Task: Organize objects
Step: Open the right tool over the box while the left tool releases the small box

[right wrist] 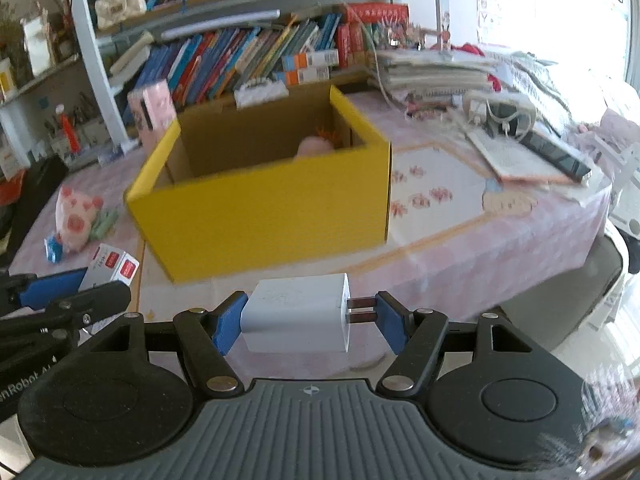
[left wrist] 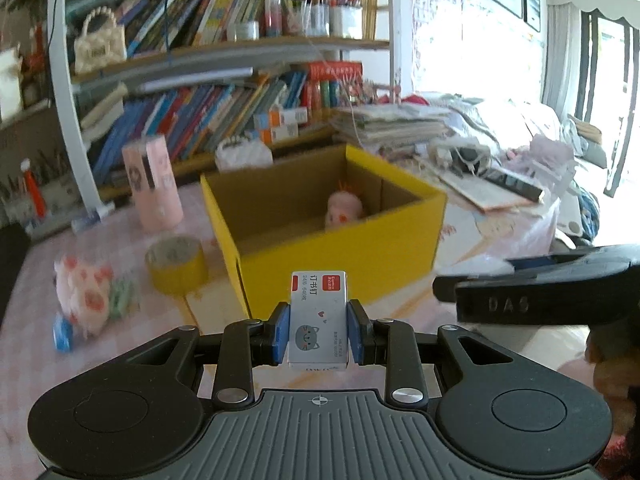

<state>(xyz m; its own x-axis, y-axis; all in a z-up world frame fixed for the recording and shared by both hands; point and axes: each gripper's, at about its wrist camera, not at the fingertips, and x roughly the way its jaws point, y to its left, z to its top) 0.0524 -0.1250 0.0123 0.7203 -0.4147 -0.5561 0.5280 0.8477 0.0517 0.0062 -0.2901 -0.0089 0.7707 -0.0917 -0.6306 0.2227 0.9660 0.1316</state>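
My left gripper (left wrist: 319,334) is shut on a small white staple box (left wrist: 318,320) with a red label and a cat drawing, held above the table in front of the open yellow cardboard box (left wrist: 340,256). A pink doll (left wrist: 344,210) lies inside the box. My right gripper (right wrist: 310,322) is shut on a white charger plug (right wrist: 296,318), its two prongs against the right pad. The yellow box (right wrist: 264,216) stands just ahead of it, with the doll (right wrist: 316,146) inside. The left gripper with the staple box (right wrist: 114,268) shows at the left edge of the right wrist view.
A yellow tape roll (left wrist: 176,266), a pink cylinder (left wrist: 154,184), a pink pig plush (left wrist: 84,296) and a small blue item (left wrist: 63,334) lie left of the box on the pink tablecloth. Bookshelves stand behind. Stacked papers and cables (right wrist: 500,120) fill the right side.
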